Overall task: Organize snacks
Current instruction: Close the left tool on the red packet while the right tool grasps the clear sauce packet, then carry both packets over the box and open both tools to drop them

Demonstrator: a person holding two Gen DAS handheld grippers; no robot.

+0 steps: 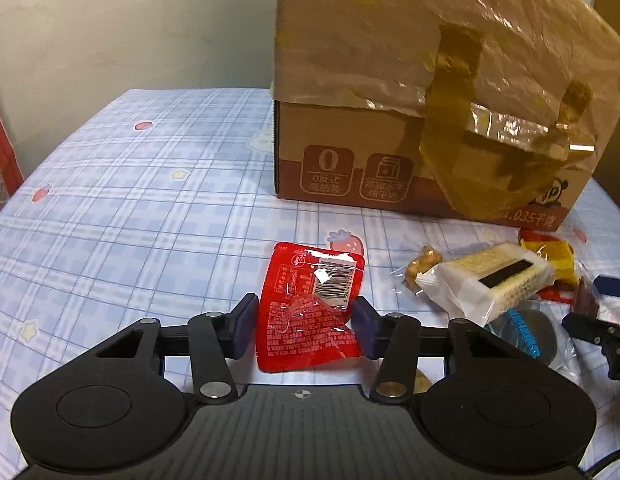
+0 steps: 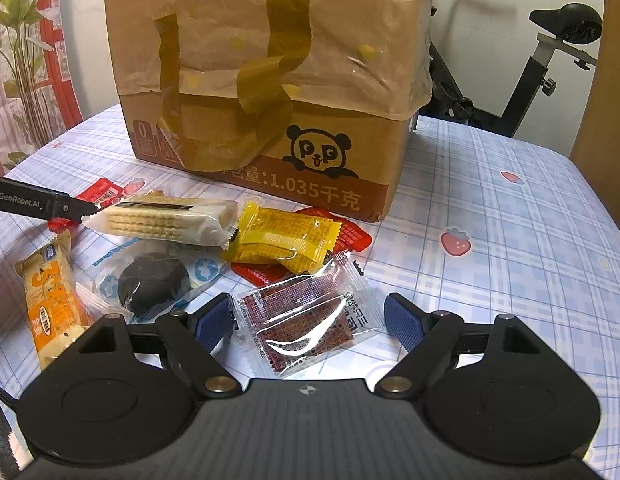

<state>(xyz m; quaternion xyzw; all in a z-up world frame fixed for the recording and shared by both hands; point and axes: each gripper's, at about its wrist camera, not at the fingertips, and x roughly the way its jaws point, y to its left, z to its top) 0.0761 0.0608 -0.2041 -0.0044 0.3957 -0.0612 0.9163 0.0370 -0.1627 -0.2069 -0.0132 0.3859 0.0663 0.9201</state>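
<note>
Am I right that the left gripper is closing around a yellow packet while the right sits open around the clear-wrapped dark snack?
Not quite. The packet between the left gripper's pads is red, not yellow, as the left wrist view shows. The yellow packet lies in the pile near the cardboard box. The rest holds: the right gripper sits open around the clear-wrapped dark snack.
</note>
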